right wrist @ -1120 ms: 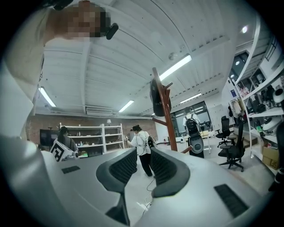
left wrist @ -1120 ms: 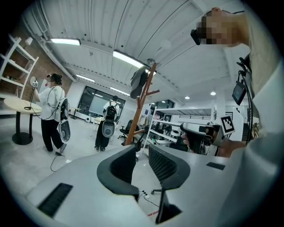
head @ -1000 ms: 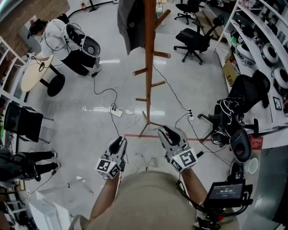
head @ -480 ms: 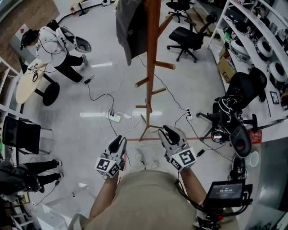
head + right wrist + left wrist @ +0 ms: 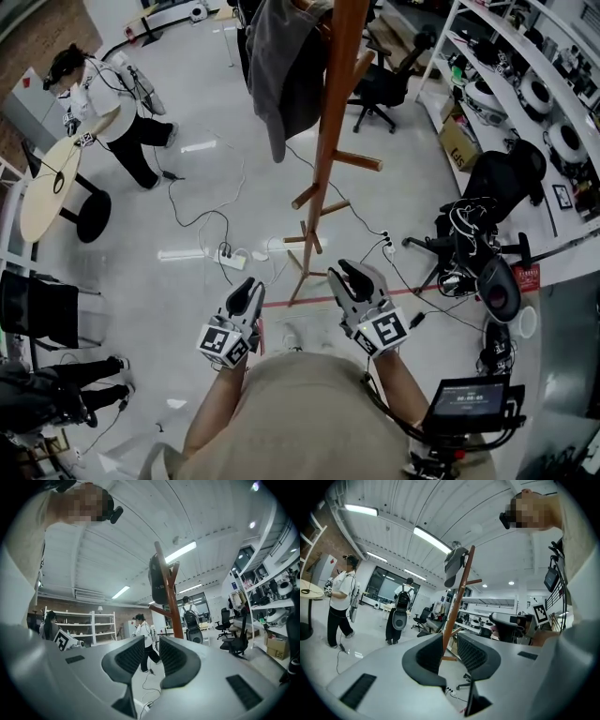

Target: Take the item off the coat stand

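Head view gives me one wooden coat stand (image 5: 323, 178) on the pale floor straight ahead, and one grey jacket (image 5: 281, 66) hanging from its top on the left side. I count two grippers, both held low in front of my operator's body: the left gripper (image 5: 246, 289) and the right gripper (image 5: 345, 274). The foot of the stand lies between them and a little beyond. The jacket is well apart from both, high above and further out.

On the left gripper view, the left gripper (image 5: 450, 644) has its jaws parted by a narrow gap and holds nothing. The stand's pole (image 5: 457, 602) shows through that gap in the distance, with the jacket (image 5: 453, 566) at its top. I see two people there, one in a white top (image 5: 340, 602) and one carrying a backpack (image 5: 401, 611).

On the right gripper view, the right gripper (image 5: 151, 644) is likewise released and empty. The stand (image 5: 171, 597) rises just right of its gap, and the jacket (image 5: 159, 585) hangs dark against the ceiling.

One power strip (image 5: 225, 255) lies on the floor left of the stand, and one round table (image 5: 47, 187) sits at the far left.
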`<state>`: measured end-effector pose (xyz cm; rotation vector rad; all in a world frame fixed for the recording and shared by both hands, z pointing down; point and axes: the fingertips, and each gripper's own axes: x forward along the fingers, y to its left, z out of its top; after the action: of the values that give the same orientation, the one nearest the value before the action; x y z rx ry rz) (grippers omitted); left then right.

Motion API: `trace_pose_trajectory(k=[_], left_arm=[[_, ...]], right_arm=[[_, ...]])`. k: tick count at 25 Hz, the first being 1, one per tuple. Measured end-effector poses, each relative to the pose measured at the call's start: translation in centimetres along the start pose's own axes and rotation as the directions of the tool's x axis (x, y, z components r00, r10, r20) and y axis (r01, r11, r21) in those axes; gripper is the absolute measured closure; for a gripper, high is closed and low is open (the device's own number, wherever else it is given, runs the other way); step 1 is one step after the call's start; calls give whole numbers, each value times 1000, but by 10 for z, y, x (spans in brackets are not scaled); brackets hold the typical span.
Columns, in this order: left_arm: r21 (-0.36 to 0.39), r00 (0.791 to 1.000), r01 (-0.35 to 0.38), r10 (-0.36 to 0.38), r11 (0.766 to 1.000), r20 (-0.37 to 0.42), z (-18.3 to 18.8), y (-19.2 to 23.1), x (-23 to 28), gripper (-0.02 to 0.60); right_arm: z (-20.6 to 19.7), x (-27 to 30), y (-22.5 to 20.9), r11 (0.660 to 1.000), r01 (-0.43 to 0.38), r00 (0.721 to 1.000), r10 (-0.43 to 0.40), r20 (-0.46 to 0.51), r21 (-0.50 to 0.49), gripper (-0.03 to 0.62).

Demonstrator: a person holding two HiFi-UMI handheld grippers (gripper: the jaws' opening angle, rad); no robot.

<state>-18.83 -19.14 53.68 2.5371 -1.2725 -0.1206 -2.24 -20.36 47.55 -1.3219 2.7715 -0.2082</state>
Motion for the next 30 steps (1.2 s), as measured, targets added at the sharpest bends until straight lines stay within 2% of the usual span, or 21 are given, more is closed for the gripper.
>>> trace_pose_trajectory(k=[7,13,22,26,30], left_arm=[[22,999,49,-49,999,16,17,26,17,488],[47,995,97,-99,994,21,20,26,31,488],[61,997,71,-73,996,29,40,26,36,488],[124,998,26,-33,992,55,56,29,60,488],[185,992,-5,-18,983,123,95,18,73,488]], right_arm=[[0,25,1,999,41,999,-41,25,-18,491],[12,27,2,998,53,997,-51,57,-22,491],[20,34,3,999,34,997,-33,73,-10,491],[24,42,-16,1000,5,998,-5,62,-8,491],[31,46,-28,999,-25,998,26,49,-25,491]])
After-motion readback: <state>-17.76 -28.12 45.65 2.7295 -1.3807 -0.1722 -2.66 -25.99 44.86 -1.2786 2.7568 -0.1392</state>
